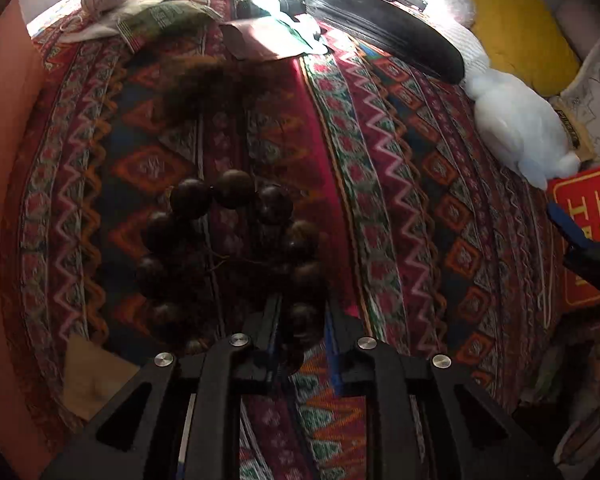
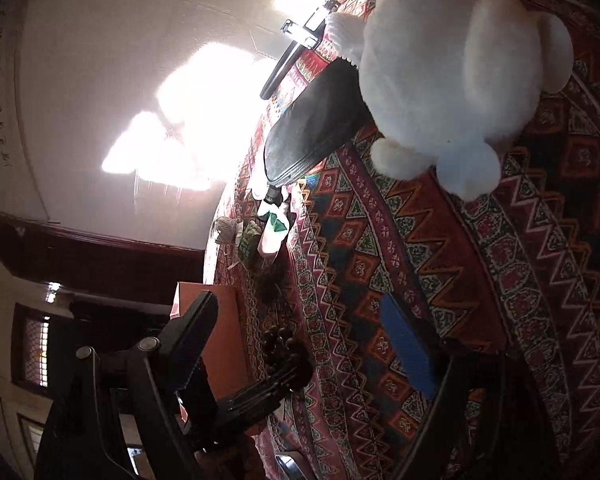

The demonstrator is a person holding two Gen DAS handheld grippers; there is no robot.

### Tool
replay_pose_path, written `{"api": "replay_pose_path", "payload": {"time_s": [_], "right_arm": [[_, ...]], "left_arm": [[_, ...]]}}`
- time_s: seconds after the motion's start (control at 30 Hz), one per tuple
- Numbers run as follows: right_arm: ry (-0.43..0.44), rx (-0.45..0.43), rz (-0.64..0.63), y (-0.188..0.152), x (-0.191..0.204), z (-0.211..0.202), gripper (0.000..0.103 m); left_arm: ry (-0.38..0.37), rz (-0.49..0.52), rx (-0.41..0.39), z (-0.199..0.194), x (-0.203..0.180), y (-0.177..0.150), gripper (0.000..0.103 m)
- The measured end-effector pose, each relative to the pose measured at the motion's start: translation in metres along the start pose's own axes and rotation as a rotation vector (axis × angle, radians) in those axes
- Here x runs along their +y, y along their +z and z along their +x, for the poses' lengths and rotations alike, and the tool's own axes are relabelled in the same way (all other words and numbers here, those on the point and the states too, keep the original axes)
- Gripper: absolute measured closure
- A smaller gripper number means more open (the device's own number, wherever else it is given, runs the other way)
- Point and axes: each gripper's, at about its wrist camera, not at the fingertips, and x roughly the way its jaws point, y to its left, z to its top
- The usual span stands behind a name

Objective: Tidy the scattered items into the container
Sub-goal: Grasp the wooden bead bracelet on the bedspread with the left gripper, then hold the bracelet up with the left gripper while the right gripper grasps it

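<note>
Beads (image 1: 228, 248), dark bracelet, lie on patterned cloth (image 1: 380, 160) at 6 o'clock; left tool (image 1: 300, 320) clamped on its near bead. Right tool (image 2: 300, 340) gapes wide, empty, w/ white plush (image 2: 452, 60) at 12.

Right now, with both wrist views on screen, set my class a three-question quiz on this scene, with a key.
1. True or false: the white plush toy lies on the patterned cloth.
2. What is the left gripper shut on? A) ball of twine B) bead bracelet C) black pouch
3. Is the right gripper open or shut?
Key: 1 true; 2 B; 3 open.
</note>
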Motion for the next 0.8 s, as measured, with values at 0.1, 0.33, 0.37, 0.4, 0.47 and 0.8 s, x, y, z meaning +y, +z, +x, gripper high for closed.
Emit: {"api": "replay_pose_path", "payload": {"time_s": [0.1, 0.33, 0.37, 0.4, 0.47, 0.8], "right_arm": [[0.001, 0.111, -0.025, -0.019, 0.005, 0.023, 0.019], [-0.053, 0.319, -0.123, -0.066, 0.025, 0.089, 0.022], [-0.053, 0.361, -0.161, -0.073, 0.031, 0.100, 0.025], [-0.062, 0.409, -0.203, -0.082, 0.037, 0.111, 0.031], [-0.121, 0.477, -0.290, -0.101, 0.045, 0.128, 0.035], [-0.405, 0.522, -0.982, -0.197, 0.070, 0.154, 0.041]], "left_arm": [[-0.162, -0.063, 0.073, 0.003, -0.003, -0.038, 0.088], [-0.198, -0.001, 0.078, 0.004, -0.025, -0.084, 0.087], [-0.199, 0.004, 0.075, 0.003, -0.025, -0.087, 0.087], [-0.204, 0.004, 0.072, 0.003, -0.024, -0.088, 0.087], [-0.214, 0.005, 0.067, 0.001, -0.021, -0.093, 0.087], [-0.207, 0.028, 0.069, -0.003, -0.026, -0.113, 0.087]]}}
